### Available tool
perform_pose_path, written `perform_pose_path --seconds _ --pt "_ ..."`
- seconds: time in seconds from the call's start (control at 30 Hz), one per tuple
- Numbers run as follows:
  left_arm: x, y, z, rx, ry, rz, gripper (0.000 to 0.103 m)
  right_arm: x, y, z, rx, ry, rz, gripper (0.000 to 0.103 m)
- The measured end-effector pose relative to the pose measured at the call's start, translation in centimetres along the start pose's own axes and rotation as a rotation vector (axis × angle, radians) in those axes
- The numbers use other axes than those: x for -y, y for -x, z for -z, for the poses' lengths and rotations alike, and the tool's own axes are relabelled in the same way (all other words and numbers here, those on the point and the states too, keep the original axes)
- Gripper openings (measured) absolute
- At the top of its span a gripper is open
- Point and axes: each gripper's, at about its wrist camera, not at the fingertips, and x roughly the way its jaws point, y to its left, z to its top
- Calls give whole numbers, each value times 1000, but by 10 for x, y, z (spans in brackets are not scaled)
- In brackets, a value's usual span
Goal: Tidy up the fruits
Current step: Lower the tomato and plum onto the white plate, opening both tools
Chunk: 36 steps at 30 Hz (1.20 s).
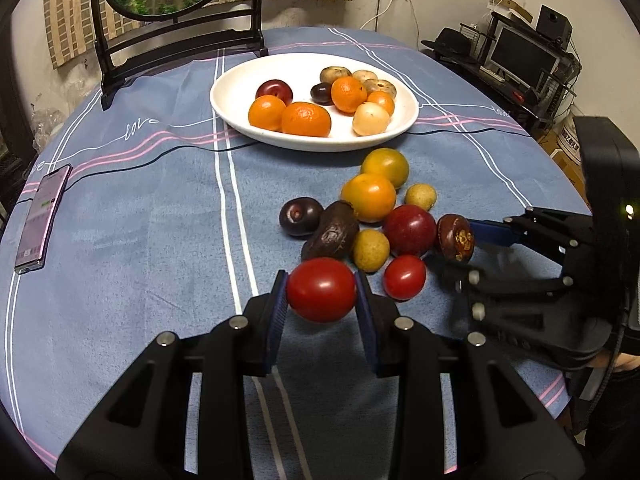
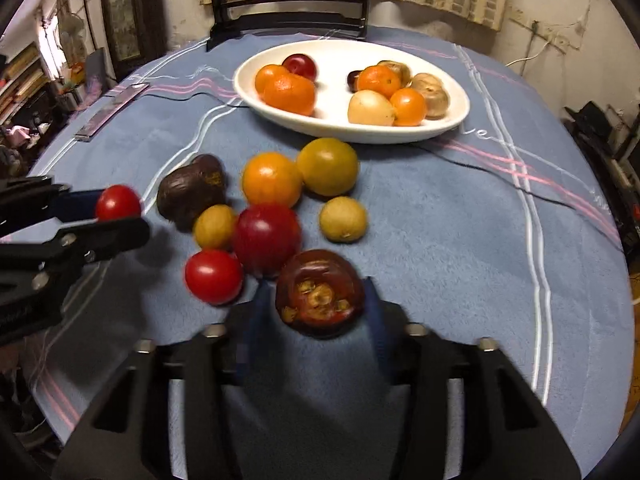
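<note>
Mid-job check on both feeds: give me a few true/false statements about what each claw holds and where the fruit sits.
1. The left claw grips a red tomato. True.
2. The right claw is empty. False: a dark mangosteen sits between its fingers.
3. The plate is empty. False: it holds oranges, plums and other fruit.
4. A phone lies on the cloth. True.
5. All loose fruit is on the plate. False: a second tomato and others lie on the cloth.
</note>
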Motion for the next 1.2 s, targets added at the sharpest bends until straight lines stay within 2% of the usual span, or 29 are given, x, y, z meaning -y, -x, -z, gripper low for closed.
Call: perform_pose_path --seconds 0.23,0.37,0.57,0.7,0.87,1.2 --pt "0 4 -3 8 -4 -5 33 15 25 4 71 -54 -3 42" --pt "3 13 -18 35 -23 4 33 25 50 -4 148 -79 -13 42" --pt "10 27 -65 117 -54 -3 33 38 74 -37 253 -106 -29 42" --pt "12 15 -103 140 -55 -24 33 46 71 -69 291 -125 -30 42" --pt "0 -22 -139 109 -17 -104 33 53 38 -104 277 -159 -24 42" --pt "-32 -86 -167 13 68 -112 33 59 -37 -137 145 -199 -36 43"
